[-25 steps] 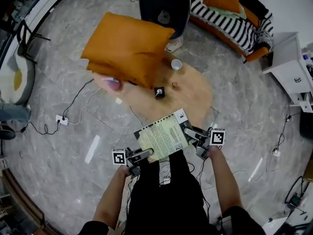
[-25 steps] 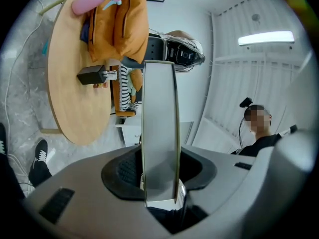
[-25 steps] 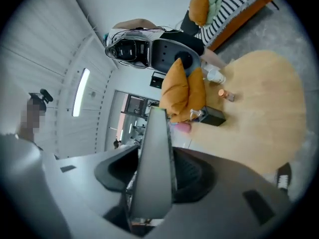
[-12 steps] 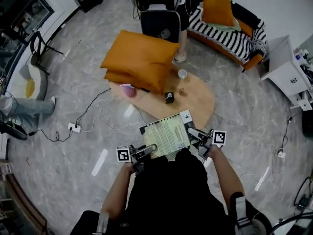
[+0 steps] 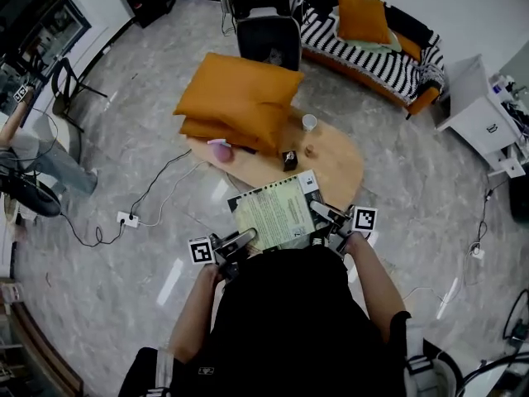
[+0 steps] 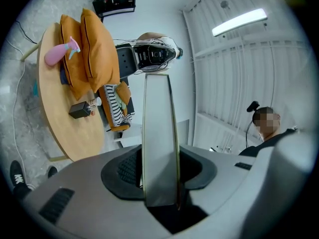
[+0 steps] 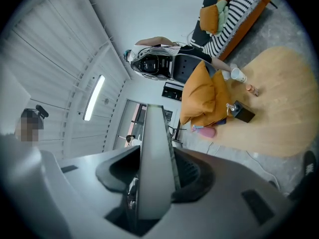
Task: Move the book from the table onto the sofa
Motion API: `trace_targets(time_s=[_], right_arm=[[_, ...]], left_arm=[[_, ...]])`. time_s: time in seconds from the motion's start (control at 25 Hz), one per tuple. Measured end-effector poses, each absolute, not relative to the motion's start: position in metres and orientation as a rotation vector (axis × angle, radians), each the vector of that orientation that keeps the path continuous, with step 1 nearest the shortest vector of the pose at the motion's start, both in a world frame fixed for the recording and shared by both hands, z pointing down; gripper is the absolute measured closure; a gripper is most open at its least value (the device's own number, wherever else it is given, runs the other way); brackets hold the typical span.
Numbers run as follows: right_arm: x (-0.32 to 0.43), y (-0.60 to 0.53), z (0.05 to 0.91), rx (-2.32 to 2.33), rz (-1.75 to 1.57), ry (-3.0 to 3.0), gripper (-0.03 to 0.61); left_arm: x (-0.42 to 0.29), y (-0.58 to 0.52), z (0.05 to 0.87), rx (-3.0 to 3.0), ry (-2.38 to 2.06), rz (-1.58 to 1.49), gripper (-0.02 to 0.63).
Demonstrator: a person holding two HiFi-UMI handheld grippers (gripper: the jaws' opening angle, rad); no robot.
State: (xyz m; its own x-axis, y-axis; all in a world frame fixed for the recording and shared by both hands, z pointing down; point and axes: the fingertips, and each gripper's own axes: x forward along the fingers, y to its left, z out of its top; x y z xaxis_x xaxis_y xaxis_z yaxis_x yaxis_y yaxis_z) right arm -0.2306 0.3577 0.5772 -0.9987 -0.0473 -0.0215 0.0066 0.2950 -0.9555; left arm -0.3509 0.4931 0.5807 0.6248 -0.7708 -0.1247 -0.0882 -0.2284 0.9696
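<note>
The book [image 5: 277, 212], green-yellow cover up, hangs level over the near edge of the wooden table [image 5: 339, 172], held from both sides. My left gripper [image 5: 240, 240] is shut on its near-left edge, and my right gripper [image 5: 324, 215] is shut on its right edge. The right jaws have just been closing, with the book's edge between them. In the left gripper view the book [image 6: 159, 133] stands edge-on in the left gripper [image 6: 159, 176]. The right gripper view shows the same book [image 7: 154, 158] edge-on in the right gripper [image 7: 152, 183]. The striped sofa [image 5: 376, 52] stands at the far right.
Two orange cushions [image 5: 240, 102], a pink spray bottle [image 5: 219, 149], a black box [image 5: 289, 160], a cup [image 5: 309, 122] and a small bottle [image 5: 312, 150] are on the table. A black chair [image 5: 269, 27] stands behind it, a white cabinet [image 5: 479, 114] at the right, and cables with a power strip [image 5: 126, 218] at the left.
Both grippers have risen with the book, which now hangs higher above the table's near edge. The person has straightened up, so the room shows from higher.
</note>
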Motion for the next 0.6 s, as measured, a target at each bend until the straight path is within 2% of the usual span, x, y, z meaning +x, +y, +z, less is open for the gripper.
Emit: trace_targets(time_s=[0.16, 0.6], right_arm=[[-0.246, 0.364, 0.578, -0.055, -1.829, 2.503, 0.393], [-0.226, 0.358, 0.584, -0.083, -1.836, 2.501, 0.393]], left_arm=[[-0.366, 0.5, 0.587, 1.717, -0.704, -0.731, 0.444], [-0.348, 0.492, 0.593, 1.73, -0.695, -0.69, 0.445]])
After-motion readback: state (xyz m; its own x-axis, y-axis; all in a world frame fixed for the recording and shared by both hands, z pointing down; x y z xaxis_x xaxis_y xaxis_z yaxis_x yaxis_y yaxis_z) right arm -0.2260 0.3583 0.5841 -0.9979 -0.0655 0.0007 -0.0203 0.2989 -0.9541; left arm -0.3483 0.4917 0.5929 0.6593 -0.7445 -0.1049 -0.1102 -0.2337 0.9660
